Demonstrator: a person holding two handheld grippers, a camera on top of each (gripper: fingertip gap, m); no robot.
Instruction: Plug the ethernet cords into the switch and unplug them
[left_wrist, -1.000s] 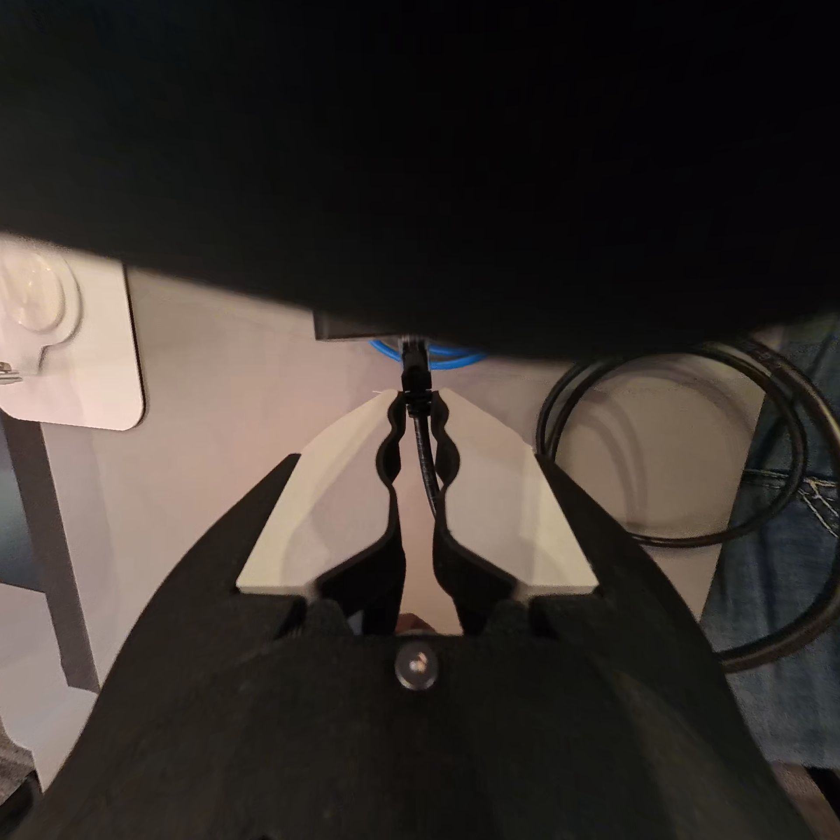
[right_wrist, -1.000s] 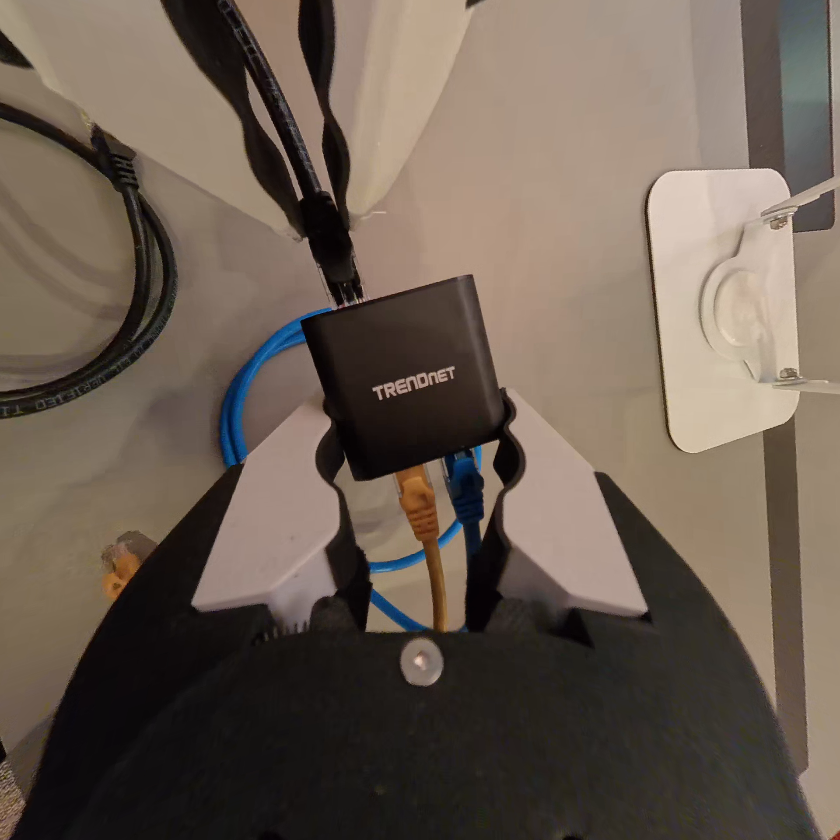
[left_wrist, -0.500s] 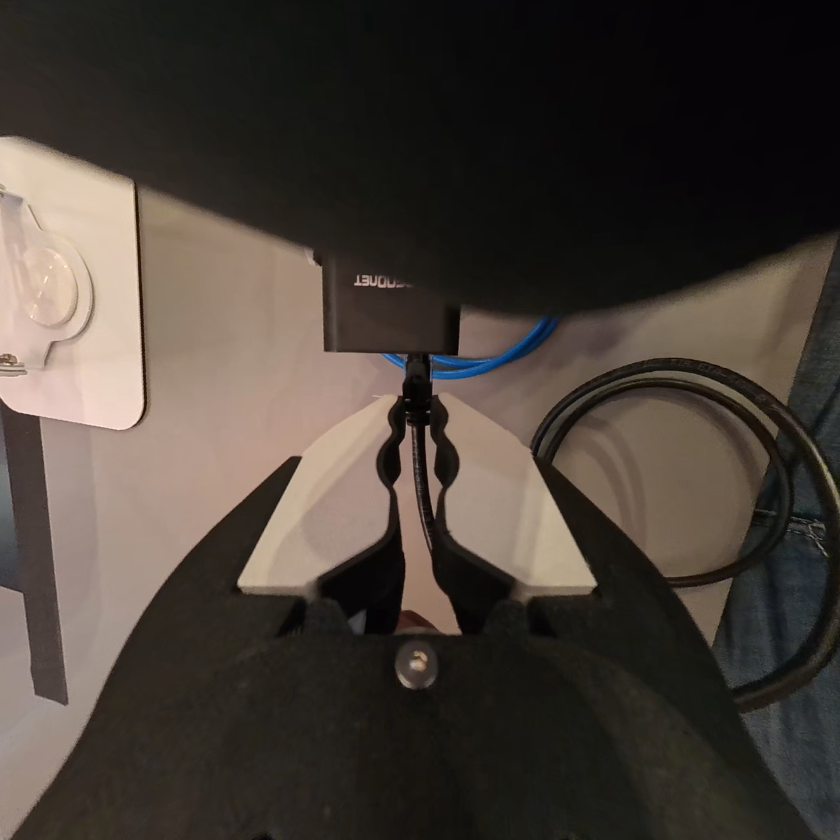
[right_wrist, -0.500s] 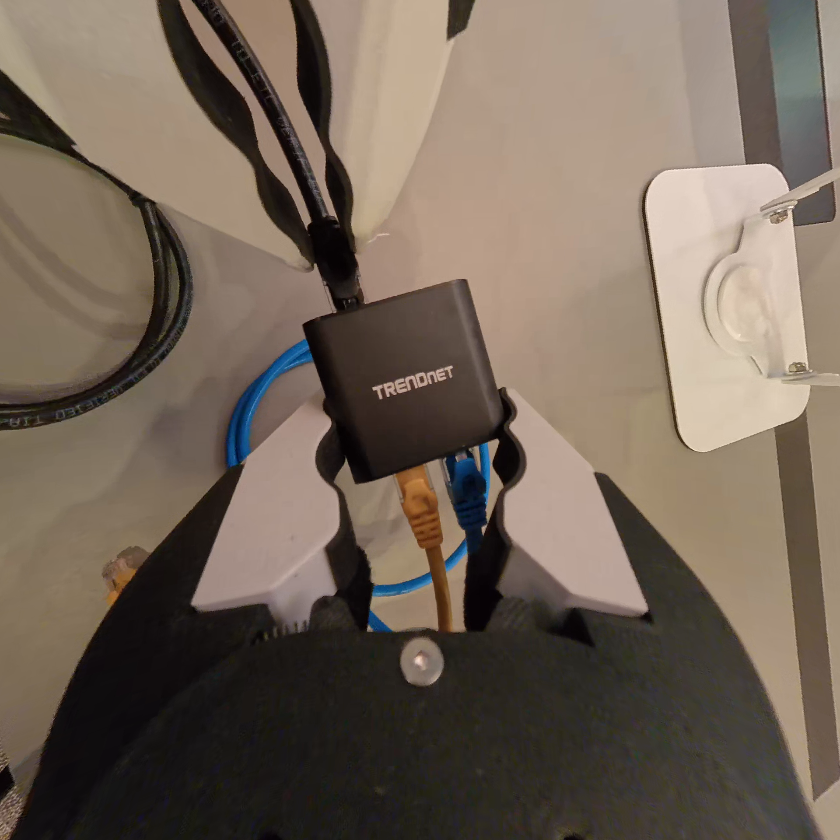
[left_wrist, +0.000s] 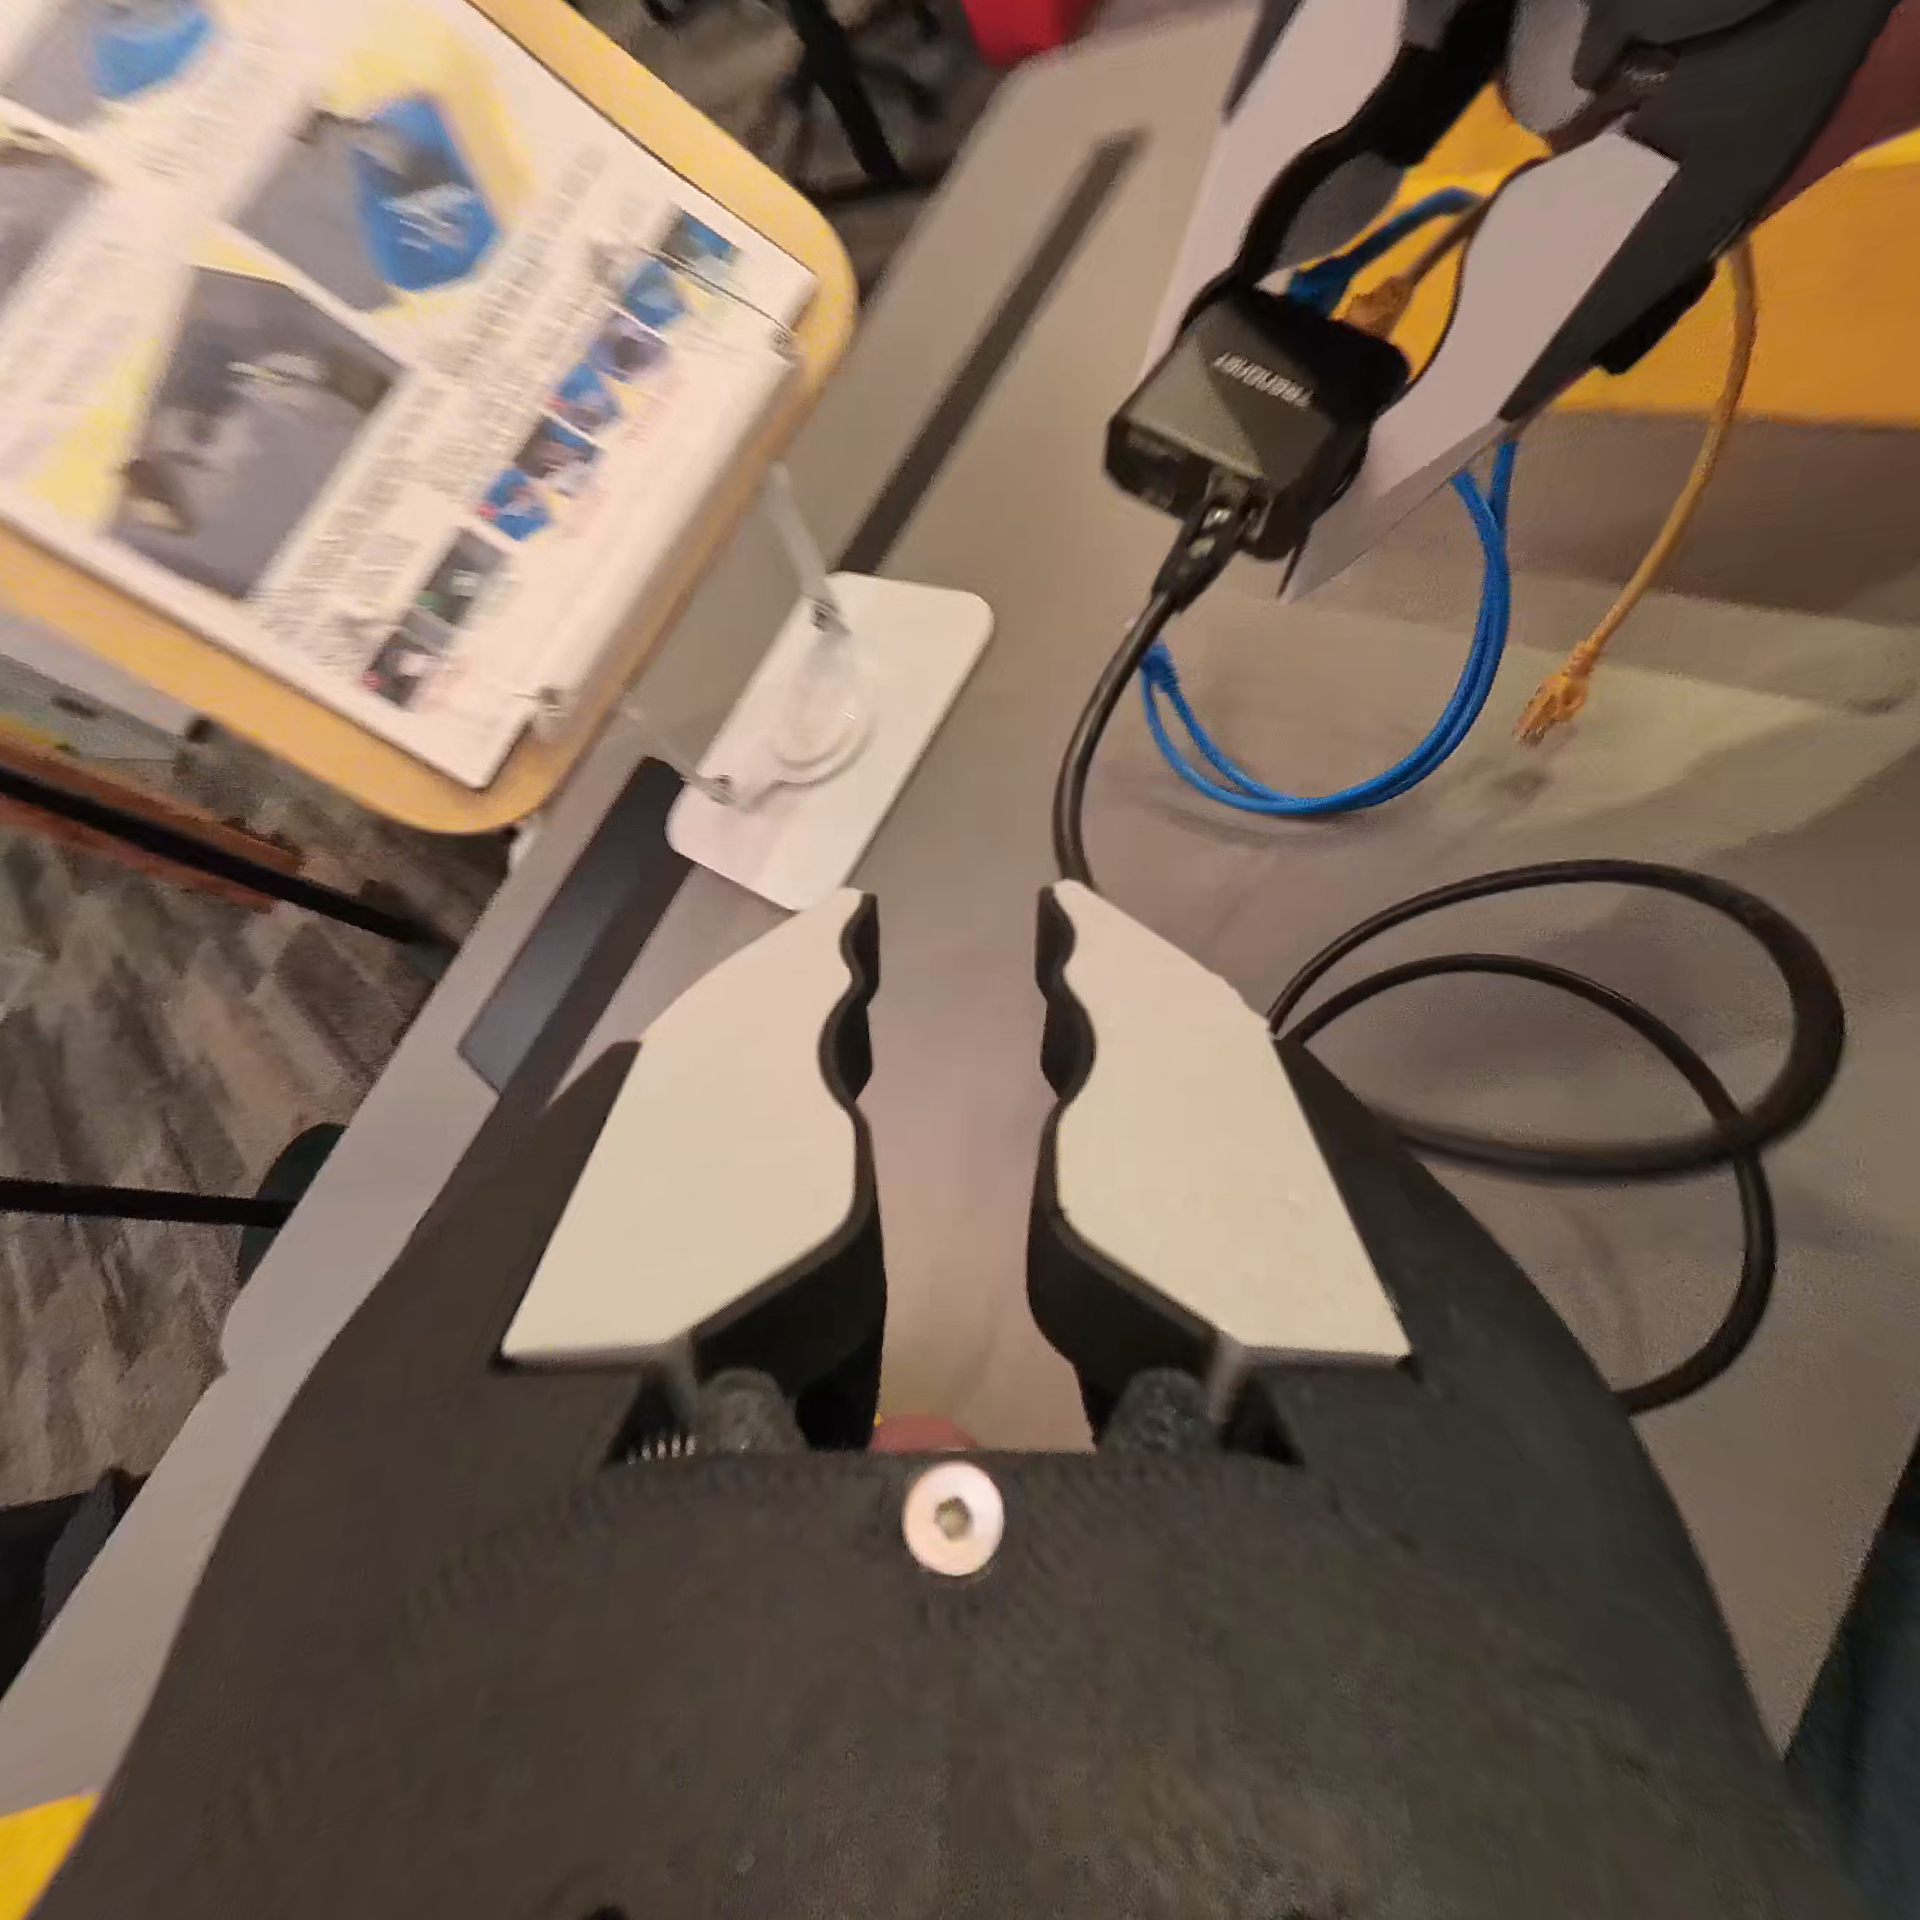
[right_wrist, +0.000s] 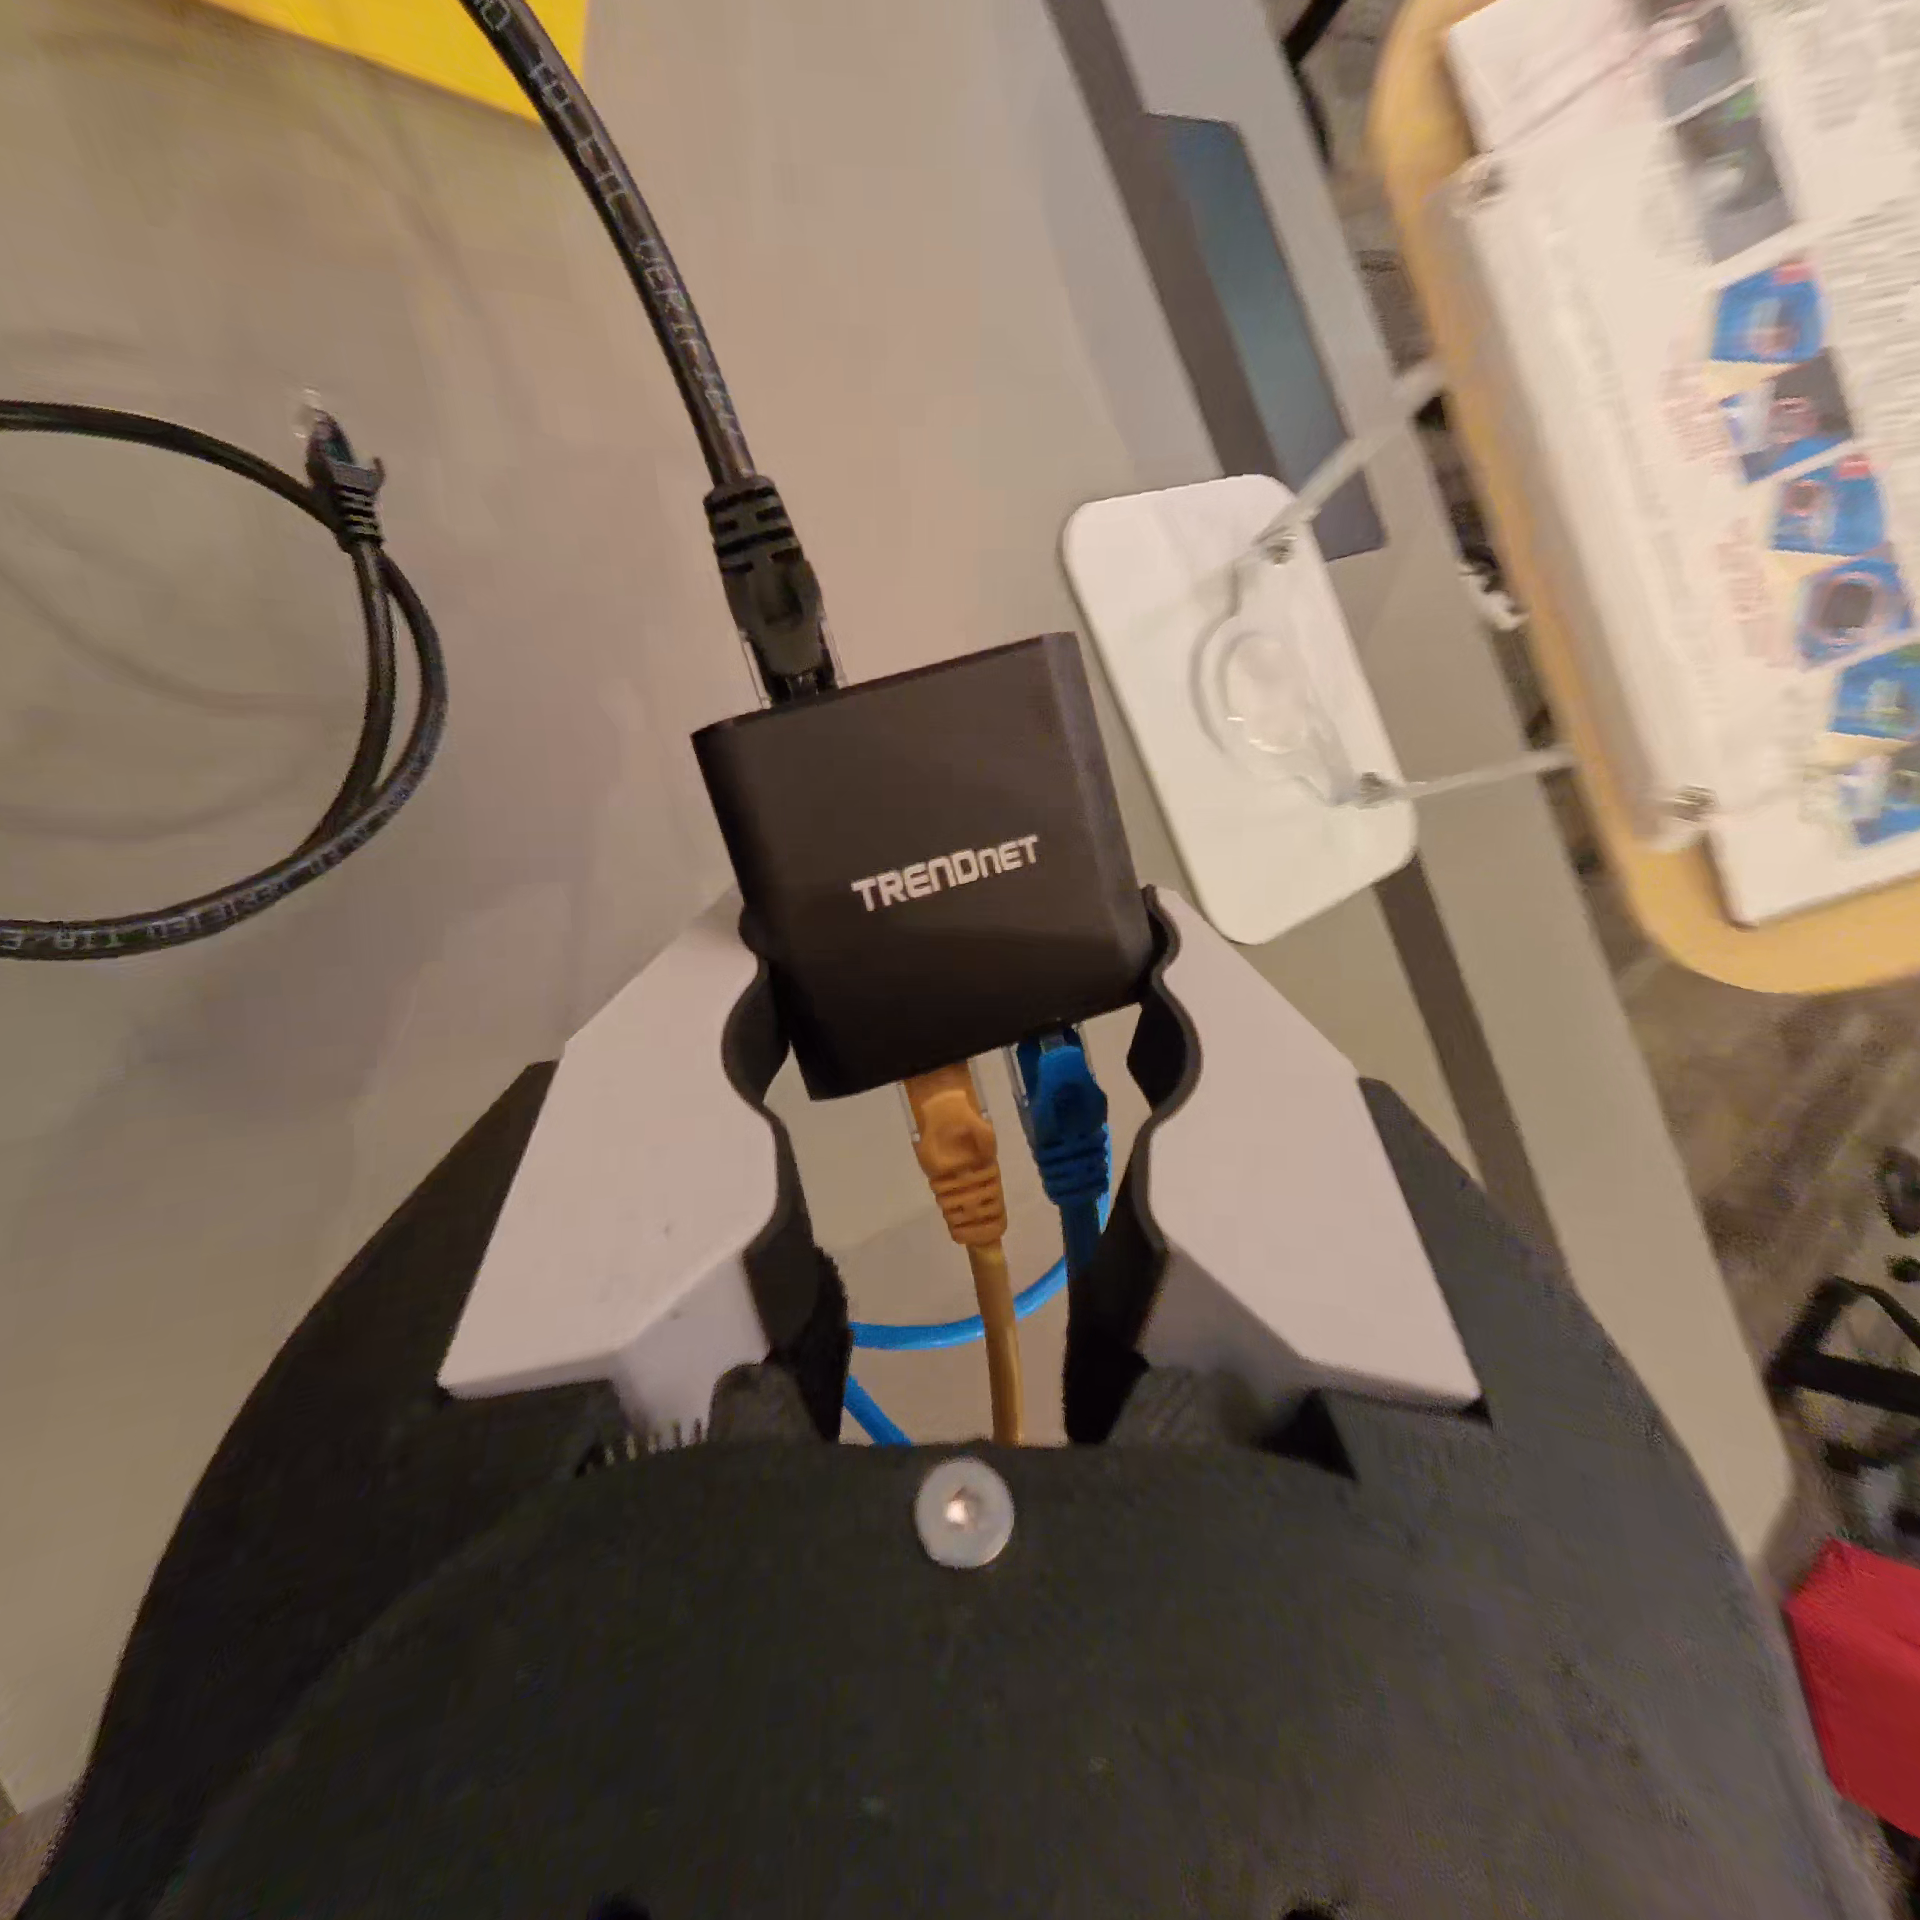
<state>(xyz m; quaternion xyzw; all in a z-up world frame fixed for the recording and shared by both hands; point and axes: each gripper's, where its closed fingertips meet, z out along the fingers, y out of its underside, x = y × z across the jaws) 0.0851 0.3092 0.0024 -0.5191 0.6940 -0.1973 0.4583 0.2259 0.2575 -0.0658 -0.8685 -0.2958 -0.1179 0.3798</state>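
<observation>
Around: a white stand (right_wrist: 1236, 717) sits just beside your switch (right_wrist: 925, 862).
Right gripper (right_wrist: 956, 997): squeezing the switch.
Left gripper (left_wrist: 956, 935): apart, holding nothing.

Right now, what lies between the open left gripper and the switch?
In the left wrist view, only the black cord plugged into the switch and bare table lie ahead of the left gripper.

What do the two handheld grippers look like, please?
Both match. The left gripper and right gripper each have a matte black, textured body, two pale grey wedge-shaped fingers lined with wavy black pads, and a silver hex screw at the centre.
</observation>
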